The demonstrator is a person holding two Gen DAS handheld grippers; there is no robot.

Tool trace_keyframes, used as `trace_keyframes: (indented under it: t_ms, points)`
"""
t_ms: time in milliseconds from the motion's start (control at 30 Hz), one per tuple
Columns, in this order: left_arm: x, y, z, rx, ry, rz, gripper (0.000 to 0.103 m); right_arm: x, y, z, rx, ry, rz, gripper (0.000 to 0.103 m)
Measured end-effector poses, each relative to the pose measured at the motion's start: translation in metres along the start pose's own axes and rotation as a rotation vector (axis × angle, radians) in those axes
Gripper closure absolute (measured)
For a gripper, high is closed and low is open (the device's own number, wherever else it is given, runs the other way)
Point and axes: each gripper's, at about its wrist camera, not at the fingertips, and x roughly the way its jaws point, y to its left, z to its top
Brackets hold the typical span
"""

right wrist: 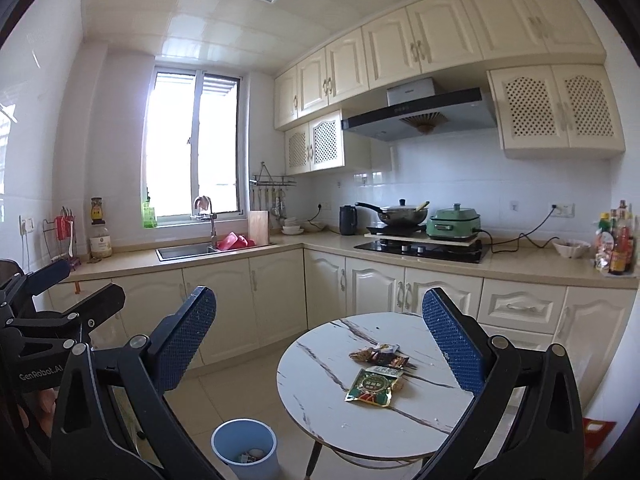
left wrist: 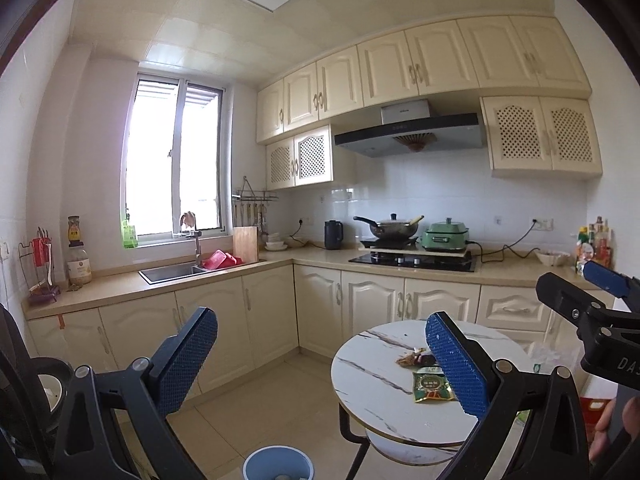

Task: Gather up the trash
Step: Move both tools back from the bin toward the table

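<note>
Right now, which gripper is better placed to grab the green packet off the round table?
Probably right. The right gripper is open with the green packet lying between its fingers' lines of sight; for the left gripper, also open, the packet sits behind its right finger, off-centre.

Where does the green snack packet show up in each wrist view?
Left wrist: green packet right of centre, low, on the round table, partly behind the right finger.
Right wrist: green packet just right of centre, low, fully visible.
Shared landmark: blue bin on the floor left of the table.
</note>
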Motion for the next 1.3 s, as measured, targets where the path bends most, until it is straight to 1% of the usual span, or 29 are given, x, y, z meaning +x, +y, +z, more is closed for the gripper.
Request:
trace_keyframes:
  t_ms: [133, 400, 533, 600, 667, 800, 967, 1133, 1233, 1300]
  points:
    - [0.008, 0.001, 0.005, 0.000, 0.019, 0.003, 0.001, 0.000, 0.000, -0.001, 0.002, 0.000, -0.005, 0.000]
    - [0.022, 0.005, 0.013, 0.010, 0.031, -0.006, 0.001, 0.005, -0.006, -0.006, 0.008, 0.015, -0.026, 0.000]
    - [0.038, 0.008, 0.014, 0.011, 0.059, -0.011, 0.001, 0.015, -0.014, -0.011, 0.016, 0.037, -0.043, 0.000]
    - [0.055, 0.008, 0.011, 0.006, 0.093, -0.012, 0.001, 0.024, -0.021, -0.016, 0.024, 0.058, -0.058, 0.000]
    - [0.074, 0.007, 0.011, 0.006, 0.128, -0.016, 0.001, 0.037, -0.031, -0.025, 0.038, 0.090, -0.074, 0.000]
    - [0.120, -0.002, 0.004, 0.002, 0.215, -0.040, 0.001, 0.071, -0.058, -0.052, 0.072, 0.188, -0.113, 0.000]
    - [0.187, -0.024, -0.001, 0.019, 0.342, -0.077, 0.001, 0.122, -0.095, -0.096, 0.123, 0.334, -0.151, 0.000]
    - [0.252, -0.050, -0.003, 0.049, 0.445, -0.113, 0.001, 0.164, -0.136, -0.143, 0.168, 0.465, -0.192, 0.000]
    - [0.288, -0.060, -0.002, 0.061, 0.496, -0.120, 0.001, 0.196, -0.158, -0.168, 0.180, 0.561, -0.198, 0.000]
    - [0.312, -0.064, -0.001, 0.069, 0.519, -0.126, 0.001, 0.219, -0.168, -0.185, 0.189, 0.616, -0.183, 0.000]
